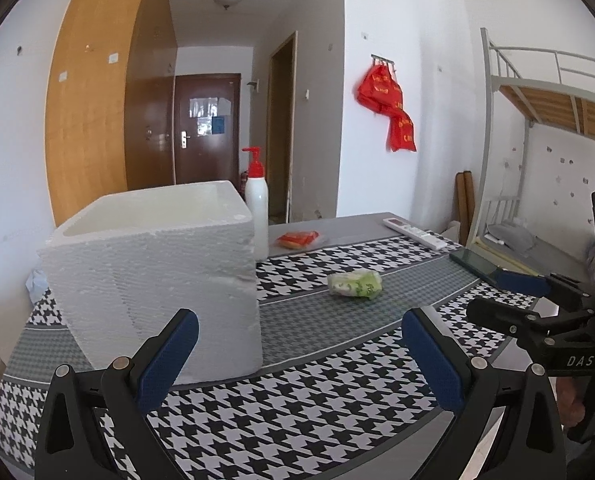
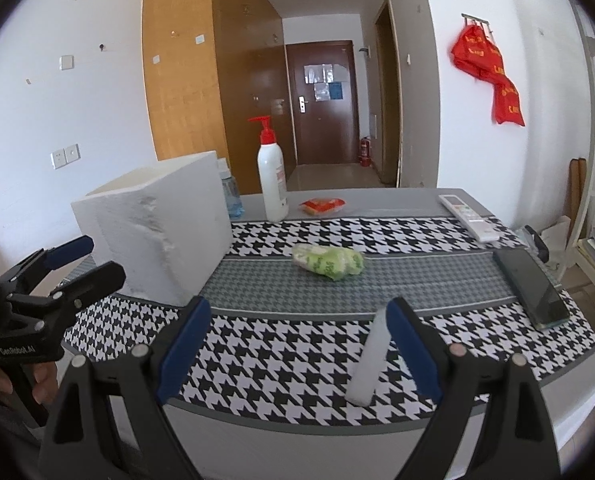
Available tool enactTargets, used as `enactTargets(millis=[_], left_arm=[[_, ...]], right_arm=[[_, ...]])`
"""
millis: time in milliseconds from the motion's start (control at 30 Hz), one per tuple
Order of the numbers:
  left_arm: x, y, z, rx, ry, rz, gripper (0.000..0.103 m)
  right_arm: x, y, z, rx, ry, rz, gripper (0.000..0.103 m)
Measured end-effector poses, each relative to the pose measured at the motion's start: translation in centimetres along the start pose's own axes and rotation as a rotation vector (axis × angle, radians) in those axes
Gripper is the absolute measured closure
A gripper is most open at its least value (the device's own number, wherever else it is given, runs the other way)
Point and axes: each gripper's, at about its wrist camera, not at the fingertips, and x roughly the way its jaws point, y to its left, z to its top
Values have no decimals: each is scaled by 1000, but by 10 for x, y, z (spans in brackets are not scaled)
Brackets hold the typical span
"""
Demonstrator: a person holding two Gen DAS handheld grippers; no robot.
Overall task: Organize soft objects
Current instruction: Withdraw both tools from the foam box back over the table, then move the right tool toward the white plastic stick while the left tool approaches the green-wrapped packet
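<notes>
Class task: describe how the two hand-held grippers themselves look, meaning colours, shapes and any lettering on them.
Both are black plastic frames with silver rivets. The left hand-held gripper has two fingers faced with blue textured pads; from the right wrist view its body reads "GenRobot.AI". The right hand-held gripper is built alike; white letters "DAS" show on its body from the left wrist view.

The middle strip of the table (image 2: 281, 344) lies bare from the near edge up to the green packet (image 2: 328, 263), a clear way in. On the left the foam box (image 2: 153, 224) walls off that side, with the pump bottle (image 2: 272, 178) and a red packet (image 2: 322, 205) behind. The phone (image 2: 531, 286) and remote (image 2: 468, 217) line the right edge. A white foam stick (image 2: 371, 358) lies near the front edge.
</notes>
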Motion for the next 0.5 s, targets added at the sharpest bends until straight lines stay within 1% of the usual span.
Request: enactTargets(millis=[500], left_arm=[[12, -20, -1, 37, 33, -56, 1]], right_arm=[[-12, -15, -10, 33, 4, -47, 11]])
